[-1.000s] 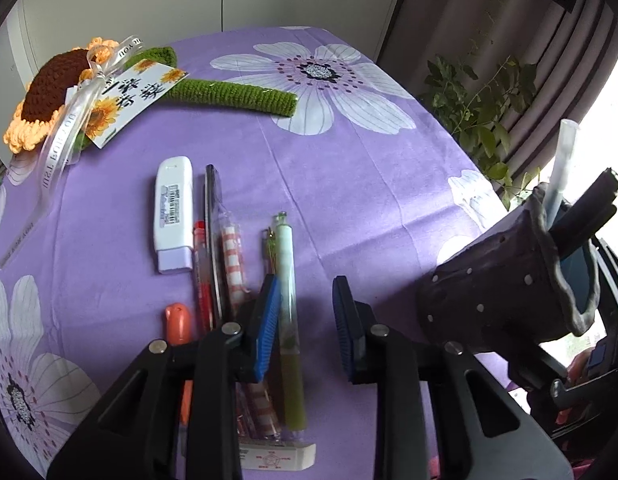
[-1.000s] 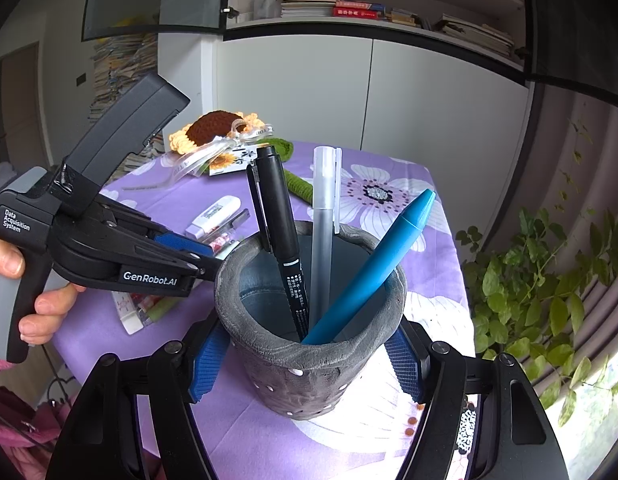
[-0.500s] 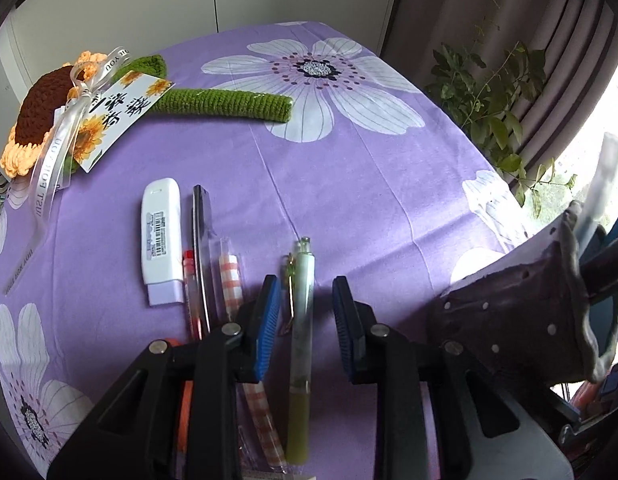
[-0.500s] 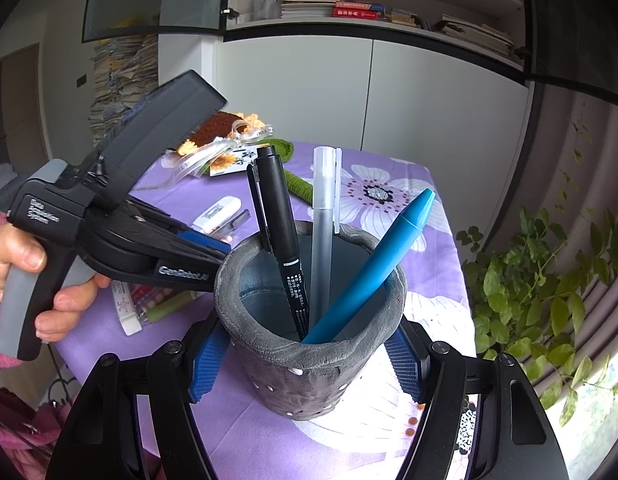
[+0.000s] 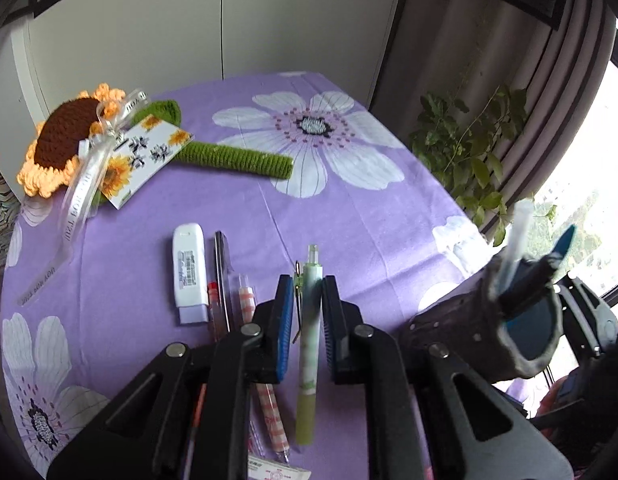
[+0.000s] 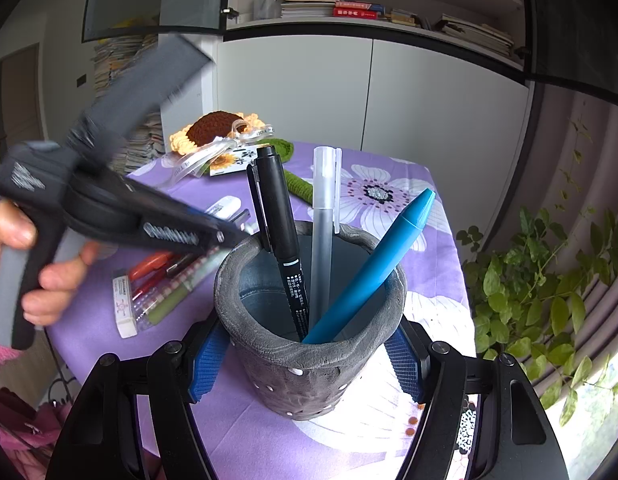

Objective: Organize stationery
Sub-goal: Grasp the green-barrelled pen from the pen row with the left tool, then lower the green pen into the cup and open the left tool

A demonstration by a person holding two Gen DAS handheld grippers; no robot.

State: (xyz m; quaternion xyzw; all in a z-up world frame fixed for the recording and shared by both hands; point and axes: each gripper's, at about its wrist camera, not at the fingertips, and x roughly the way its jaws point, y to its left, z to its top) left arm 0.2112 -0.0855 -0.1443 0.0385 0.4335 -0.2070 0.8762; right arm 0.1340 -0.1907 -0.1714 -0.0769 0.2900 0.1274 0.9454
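Left gripper (image 5: 305, 320): fingers have just been closing and now clamp the green pen (image 5: 309, 344) about mid-barrel. Pen runs lengthwise between the blue pads, clicker end pointing away from the camera, olive grip end toward it. From the right wrist view, the left gripper (image 6: 229, 238) is blurred, a hand (image 6: 33, 264) on its handle.

Right gripper (image 6: 307, 354): fingers grip the grey pen holder (image 6: 309, 360) on both sides of its wall. Holder upright, containing a black marker (image 6: 279, 224), a frosted pen (image 6: 325, 216) and a blue pen (image 6: 373, 264), all leaning on the rim.

On the purple floral tabletop (image 5: 349, 208), left of the held pen: white correction tape (image 5: 189, 272), a dark pen (image 5: 223, 276), a red pen (image 5: 215, 308) and a checked pen (image 5: 249, 304), lying side by side. An eraser (image 6: 123, 304) lies at their near end. A crochet sunflower (image 5: 69, 140) with a card rests at the far side.
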